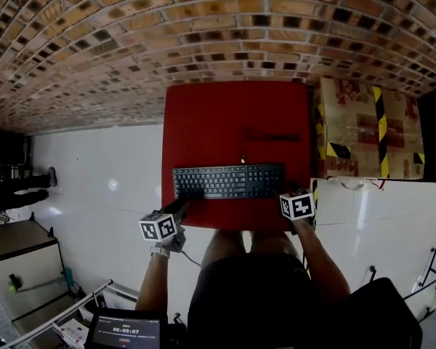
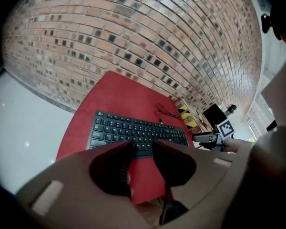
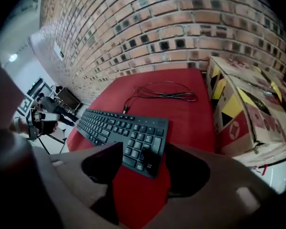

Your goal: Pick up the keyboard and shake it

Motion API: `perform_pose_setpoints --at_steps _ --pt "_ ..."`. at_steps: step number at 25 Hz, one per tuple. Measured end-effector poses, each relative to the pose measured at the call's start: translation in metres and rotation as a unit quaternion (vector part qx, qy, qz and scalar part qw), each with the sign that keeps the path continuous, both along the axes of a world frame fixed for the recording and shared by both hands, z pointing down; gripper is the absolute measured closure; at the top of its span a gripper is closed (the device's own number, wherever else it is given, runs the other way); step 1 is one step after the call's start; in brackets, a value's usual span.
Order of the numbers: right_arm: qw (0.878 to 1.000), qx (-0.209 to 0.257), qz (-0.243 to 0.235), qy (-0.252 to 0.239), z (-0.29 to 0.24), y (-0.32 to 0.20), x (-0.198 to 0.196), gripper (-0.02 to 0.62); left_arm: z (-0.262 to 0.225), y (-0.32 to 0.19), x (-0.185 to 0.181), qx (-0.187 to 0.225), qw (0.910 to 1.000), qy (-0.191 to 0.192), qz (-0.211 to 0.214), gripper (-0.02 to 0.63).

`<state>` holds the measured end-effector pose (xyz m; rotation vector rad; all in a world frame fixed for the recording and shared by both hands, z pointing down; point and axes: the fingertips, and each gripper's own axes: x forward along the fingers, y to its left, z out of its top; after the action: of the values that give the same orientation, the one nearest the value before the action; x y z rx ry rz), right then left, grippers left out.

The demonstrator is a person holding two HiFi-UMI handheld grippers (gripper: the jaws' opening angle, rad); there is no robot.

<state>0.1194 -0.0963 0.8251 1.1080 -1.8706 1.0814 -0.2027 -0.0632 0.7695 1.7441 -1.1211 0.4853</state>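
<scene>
A black keyboard (image 1: 229,182) lies flat on the red table (image 1: 218,115), close to its near edge. My left gripper (image 1: 187,203) hovers at the keyboard's near left corner; in the left gripper view its jaws (image 2: 143,148) stand open, with the keyboard (image 2: 133,130) just beyond and nothing between them. My right gripper (image 1: 292,190) is at the keyboard's right end. In the right gripper view it (image 3: 144,149) is open above the right end of the keyboard (image 3: 124,128), gripping nothing.
The keyboard's thin cable (image 3: 167,93) lies looped on the table behind it. A cardboard box (image 1: 363,126) with yellow-black tape stands against the table's right side. A brick wall (image 1: 131,42) rises behind. A tablet (image 1: 126,331) sits low at the left.
</scene>
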Motion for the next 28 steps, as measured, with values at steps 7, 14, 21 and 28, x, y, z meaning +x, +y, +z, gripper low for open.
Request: perform_pose_setpoints --at_steps 7,14,21,28 --pt "0.999 -0.022 0.004 0.034 0.026 -0.011 0.007 0.281 0.051 -0.03 -0.044 -0.019 0.9986 -0.043 0.025 0.308" --pt "0.998 -0.026 -0.007 0.052 0.033 -0.008 0.006 0.281 0.087 -0.042 -0.05 -0.051 0.9915 -0.022 0.117 0.276" --pt "0.997 -0.03 -0.001 0.069 0.041 -0.015 -0.012 0.281 0.099 -0.045 -0.061 -0.065 0.9874 0.0 0.144 0.33" --pt "0.996 -0.048 0.035 0.069 0.041 -0.017 -0.013 0.241 0.096 -0.045 -0.061 -0.073 0.985 0.03 0.153 0.354"
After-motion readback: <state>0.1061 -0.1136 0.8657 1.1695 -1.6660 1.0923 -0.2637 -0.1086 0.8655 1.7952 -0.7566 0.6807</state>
